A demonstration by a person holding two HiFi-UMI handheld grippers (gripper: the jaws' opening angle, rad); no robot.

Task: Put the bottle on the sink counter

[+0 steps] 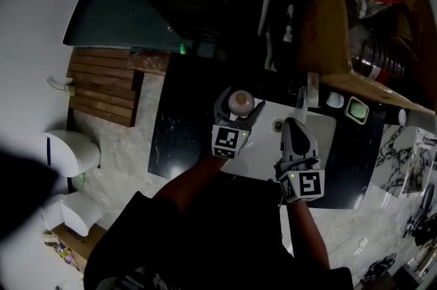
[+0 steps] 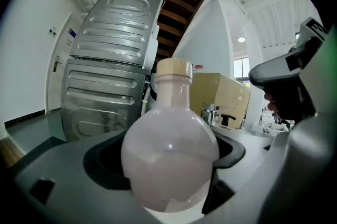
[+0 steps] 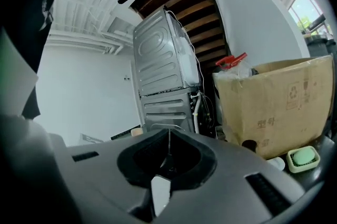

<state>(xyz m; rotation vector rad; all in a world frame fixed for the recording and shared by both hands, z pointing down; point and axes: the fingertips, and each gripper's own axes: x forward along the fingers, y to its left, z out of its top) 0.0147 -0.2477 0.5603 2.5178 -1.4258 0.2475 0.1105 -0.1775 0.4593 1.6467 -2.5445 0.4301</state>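
The dark sink counter [image 1: 179,128] surrounds a white sink [image 1: 326,135], and a big cardboard box [image 1: 319,22] stands behind. The left gripper [image 1: 240,105] clamps the round-bellied bottle [image 2: 169,157] at its widest part, upright above the sink's corner, probably so that it cannot slip. The right gripper [image 1: 293,123] is closed on nothing and held aside.

The black counter [image 1: 181,135] holds a white sink [image 1: 263,153], a cardboard box [image 1: 325,29] and a green soap dish [image 1: 356,110].

Left gripper [image 1: 239,111] clamps the bottle [image 1: 240,102] at the counter's [image 1: 263,145] back-left corner; right gripper [image 1: 293,123], jaws together, reaches in over the front edge.
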